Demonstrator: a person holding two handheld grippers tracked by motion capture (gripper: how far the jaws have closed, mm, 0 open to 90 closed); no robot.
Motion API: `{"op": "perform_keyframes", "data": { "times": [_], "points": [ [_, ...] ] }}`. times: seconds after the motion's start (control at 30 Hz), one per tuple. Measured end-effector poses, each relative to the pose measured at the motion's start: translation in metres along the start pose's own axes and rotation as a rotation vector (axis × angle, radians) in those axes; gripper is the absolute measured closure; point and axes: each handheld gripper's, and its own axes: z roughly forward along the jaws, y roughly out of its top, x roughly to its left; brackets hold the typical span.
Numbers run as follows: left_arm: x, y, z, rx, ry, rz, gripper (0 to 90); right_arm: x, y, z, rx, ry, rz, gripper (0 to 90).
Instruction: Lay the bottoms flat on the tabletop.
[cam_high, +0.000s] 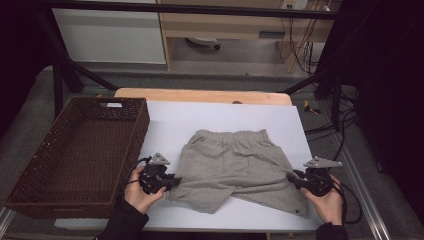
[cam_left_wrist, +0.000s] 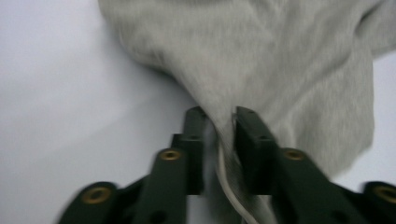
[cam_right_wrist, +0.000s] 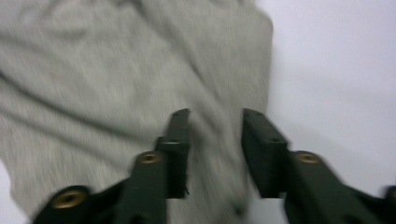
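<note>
The grey shorts (cam_high: 234, 167) lie spread flat on the white table (cam_high: 165, 125), waistband at twelve o'clock and the two leg hems toward six, so their long axis across the hems runs from nine to three o'clock between the two hands. The left hand-held gripper (cam_high: 172, 181) sits at the nine o'clock hem corner and the right hand-held gripper (cam_high: 294, 179) at the three o'clock one, each equally near its own corner, both pointing inward at the cloth. In the left gripper view the jaws stand a little apart with a bunched ridge of fabric and a pale drawcord (cam_left_wrist: 229, 186) running up between them; the pads do not seem to press it, so I judge this grip loosened rather than clamped. In the right gripper view the jaws stand wider, released, with cloth lying under and between them but not pinched. The woven basket (cam_high: 65, 165) waits at nine o'clock, just beside the left hand. Both gripper views are blurred, so actual contact with the fabric is hard to make out, and the near hem edge is partly covered by the grippers in the high view.
</note>
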Motion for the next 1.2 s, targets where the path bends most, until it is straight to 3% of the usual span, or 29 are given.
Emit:
{"op": "perform_keyframes", "data": {
  "times": [0.13,0.3,0.47,0.6,0.7,0.8,0.9,1.03,1.07,1.13,1.2],
  "points": [
    [0.010,0.017,0.008,-0.049,-0.003,-0.003,47.3,0.001,0.016,0.011,-0.065,0.002,-0.001,44.7],
    [0.025,0.034,0.026,-0.060,0.004,-0.013,32.8,-0.004,0.033,0.028,-0.079,-0.021,-0.004,38.6],
    [0.041,0.045,0.045,-0.052,0.039,-0.006,23.3,-0.012,0.046,0.045,-0.064,-0.022,-0.015,37.1],
    [0.050,0.050,0.056,-0.057,0.052,-0.007,23.1,-0.023,0.055,0.059,-0.047,-0.033,0.004,37.0],
    [0.055,0.053,0.066,-0.060,0.065,-0.015,26.6,-0.028,0.059,0.071,-0.032,-0.028,0.017,37.4],
    [0.060,0.056,0.077,-0.036,0.068,-0.024,35.9,-0.031,0.062,0.083,0.004,-0.033,0.018,39.8],
    [0.064,0.056,0.085,-0.019,0.047,-0.046,44.5,-0.033,0.062,0.093,0.028,-0.036,0.011,43.7],
    [0.066,0.056,0.090,-0.024,0.054,-0.027,53.8,-0.033,0.062,0.101,0.043,-0.017,-0.006,52.7],
    [0.066,0.056,0.090,-0.026,0.049,-0.027,57.3,-0.032,0.062,0.103,0.041,-0.015,-0.012,55.8],
    [0.067,0.055,0.090,-0.020,0.046,-0.034,65.0,-0.031,0.062,0.103,0.033,0.015,-0.014,70.2],
    [0.066,0.055,0.089,-0.004,0.040,-0.049,77.9,-0.029,0.064,0.103,0.043,0.047,-0.017,82.2]
  ]
}}
